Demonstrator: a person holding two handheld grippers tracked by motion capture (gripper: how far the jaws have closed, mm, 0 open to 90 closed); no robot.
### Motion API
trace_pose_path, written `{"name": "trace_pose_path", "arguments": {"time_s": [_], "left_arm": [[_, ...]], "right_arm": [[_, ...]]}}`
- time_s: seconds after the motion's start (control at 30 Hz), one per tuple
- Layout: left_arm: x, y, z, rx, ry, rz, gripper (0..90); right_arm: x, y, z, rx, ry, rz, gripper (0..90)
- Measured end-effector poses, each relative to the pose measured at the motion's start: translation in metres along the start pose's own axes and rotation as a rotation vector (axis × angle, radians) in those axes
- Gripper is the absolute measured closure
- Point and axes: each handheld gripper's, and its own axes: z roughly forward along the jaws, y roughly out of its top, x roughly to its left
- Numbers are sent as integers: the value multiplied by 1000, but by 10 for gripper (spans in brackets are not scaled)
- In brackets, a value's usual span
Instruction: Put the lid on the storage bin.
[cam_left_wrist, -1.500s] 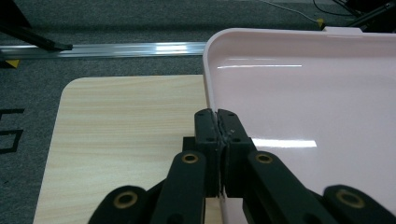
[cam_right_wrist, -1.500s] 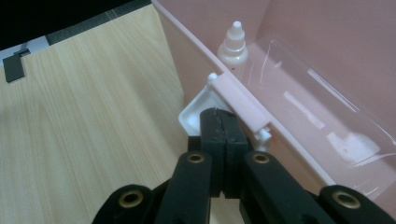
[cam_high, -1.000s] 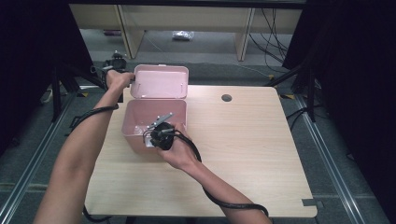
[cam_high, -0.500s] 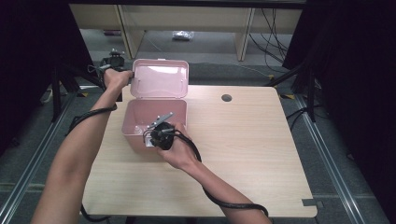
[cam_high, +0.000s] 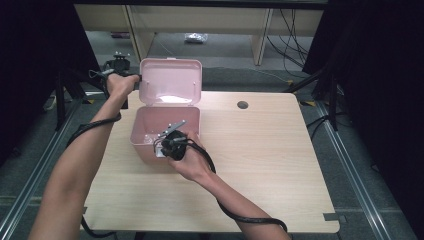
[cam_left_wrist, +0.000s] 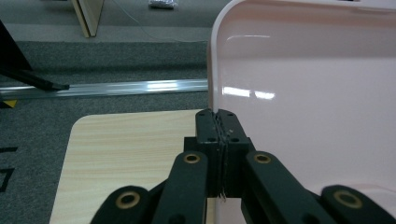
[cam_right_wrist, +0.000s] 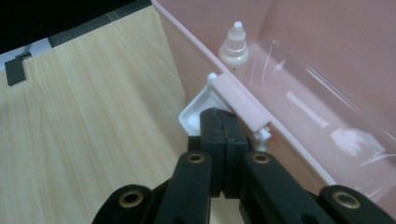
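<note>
- Pink box at centre left of the high view, lid already raised upright.
- Left gripper clamped tight on lid edge.
- Right gripper pinched on white latch at front wall.
- Small dropper bottle inside, not yet taken.

Dropper bottle inside box

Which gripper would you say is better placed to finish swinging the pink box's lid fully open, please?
Left, probably. The left gripper is shut on the lid at its side edge, with the lid standing upright. The right gripper is shut on the white latch at the box front, steadying it.
</note>
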Motion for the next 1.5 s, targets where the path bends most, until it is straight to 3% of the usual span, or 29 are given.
{"name": "trace_pose_path", "arguments": {"time_s": [0.07, 0.17, 0.27, 0.7, 0.77, 0.8, 1.03, 1.23, 1.33, 1.5], "left_arm": [[0, -1, -3, -5, 0, 12, 889], [-1, -2, -6, -17, 0, 17, 889], [-2, -3, -9, -38, -3, 12, 889], [-5, -12, -23, -109, -14, 42, 890], [-5, -14, -26, -119, -15, 49, 890], [-5, -14, -27, -126, -17, 51, 890], [-6, -19, -33, -157, -18, 59, 889], [-5, -24, -37, -182, -19, 71, 889], [-5, -27, -39, -199, -19, 75, 889], [-5, -30, -43, -218, -19, 81, 889]], "right_arm": [[2, 0, -1, 18, 1, 33, 900], [0, 0, 0, -4, 2, -6, 900], [1, 0, 1, -12, 0, 12, 900], [-2, 1, 0, -11, -6, -23, 900], [-2, 1, 0, -12, -9, -25, 900], [-1, 0, 0, -9, -1, 0, 900], [0, 0, 0, -6, -3, 4, 900], [-1, 0, 0, -8, -2, -3, 900], [-4, 1, 1, -22, -7, -32, 900], [-4, 0, 0, -19, -11, -20, 900]]}}
